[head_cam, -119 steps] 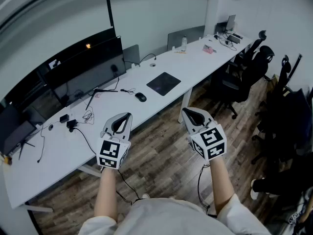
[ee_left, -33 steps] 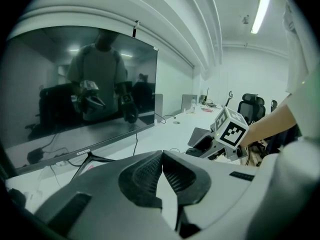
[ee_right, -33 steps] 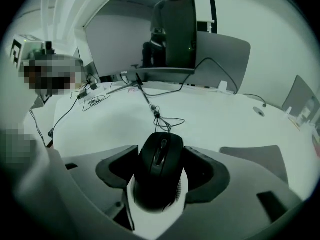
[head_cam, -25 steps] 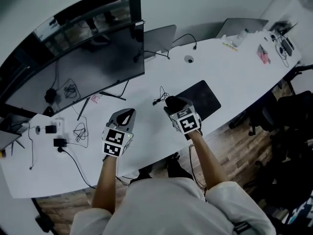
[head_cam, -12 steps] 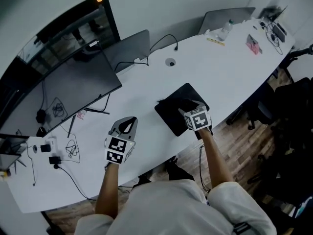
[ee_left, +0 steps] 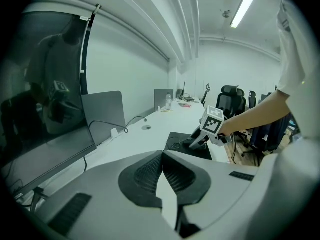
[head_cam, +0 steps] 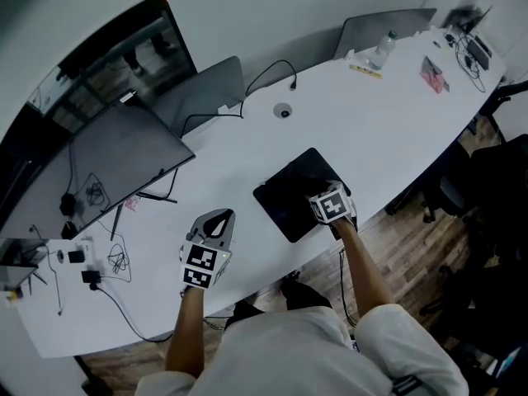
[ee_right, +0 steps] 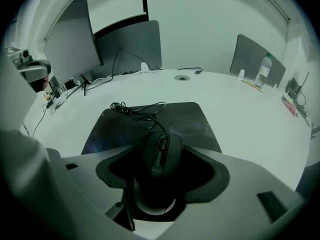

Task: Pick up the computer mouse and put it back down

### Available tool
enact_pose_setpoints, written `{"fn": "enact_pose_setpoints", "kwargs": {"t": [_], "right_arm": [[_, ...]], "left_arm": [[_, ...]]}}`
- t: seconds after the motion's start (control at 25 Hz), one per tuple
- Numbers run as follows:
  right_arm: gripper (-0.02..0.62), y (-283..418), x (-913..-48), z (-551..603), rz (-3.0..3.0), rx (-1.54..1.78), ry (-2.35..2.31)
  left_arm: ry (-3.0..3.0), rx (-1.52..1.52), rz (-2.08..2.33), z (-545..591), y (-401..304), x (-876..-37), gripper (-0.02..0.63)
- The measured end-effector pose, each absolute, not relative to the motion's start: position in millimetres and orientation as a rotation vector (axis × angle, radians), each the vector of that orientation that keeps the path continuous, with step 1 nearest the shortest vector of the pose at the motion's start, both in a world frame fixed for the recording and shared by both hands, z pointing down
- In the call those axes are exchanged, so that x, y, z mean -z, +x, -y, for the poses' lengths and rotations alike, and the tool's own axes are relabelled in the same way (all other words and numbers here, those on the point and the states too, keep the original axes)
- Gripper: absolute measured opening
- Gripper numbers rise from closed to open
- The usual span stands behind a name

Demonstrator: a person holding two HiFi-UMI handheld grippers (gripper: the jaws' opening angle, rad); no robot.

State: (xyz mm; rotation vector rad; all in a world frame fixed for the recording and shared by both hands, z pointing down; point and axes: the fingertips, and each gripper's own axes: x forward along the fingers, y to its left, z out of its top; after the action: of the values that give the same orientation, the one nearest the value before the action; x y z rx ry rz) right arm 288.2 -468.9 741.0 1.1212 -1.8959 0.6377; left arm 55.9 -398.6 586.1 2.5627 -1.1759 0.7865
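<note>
Straddling item: right gripper [head_cam: 320,192], tilted steeply down, jaws spread wide, one on each side of the black wired computer mouse [ee_right: 160,154]. The pads do not appear to press on the shell, so I judge there is no grip yet.

Task item: mouse lies flat near the right, near part of the dark rectangular mouse mat [head_cam: 285,200], buttons and wheel pointing away. Its thin black cable [ee_right: 137,109] lies bunched on the far part of the mat.

Second item: left gripper [head_cam: 216,219], jaws closed together with nothing between them, held above the near edge of the white bench [head_cam: 371,114], well to the left of the mat, taking no part.

Surroundings: large dark monitor [head_cam: 107,163] at far left; clear plastic bottle [head_cam: 381,52] at far right of the bench.

Progress, as a judgement: approach complete and jaws placed around the mouse. Outstanding: closing on the mouse, lifting it clear of the mat, lowering it again, releasing. No part of the pick-up proper is done; the mouse rests on the mat.
</note>
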Motion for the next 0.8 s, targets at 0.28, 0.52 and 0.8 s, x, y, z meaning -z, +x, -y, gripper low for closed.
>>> {"fn": "enact_pose_setpoints", "kwargs": {"t": [0.28,0.52,0.8], "right_arm": [[0.322,293,-727,461,1.896,-0.655,1.190],[0.247,316,-669,436,1.891,-0.604,1.429],[0.050,321,-578,374,1.923,-0.505,1.697]], "left_arm": [[2.594,-0.740,1.159,390,52,-577,0.017],[2.697,-0.677,1.103,379,42,-553,0.017],[2.809,-0.579,1.089,367,23,-510,0.017]]}}
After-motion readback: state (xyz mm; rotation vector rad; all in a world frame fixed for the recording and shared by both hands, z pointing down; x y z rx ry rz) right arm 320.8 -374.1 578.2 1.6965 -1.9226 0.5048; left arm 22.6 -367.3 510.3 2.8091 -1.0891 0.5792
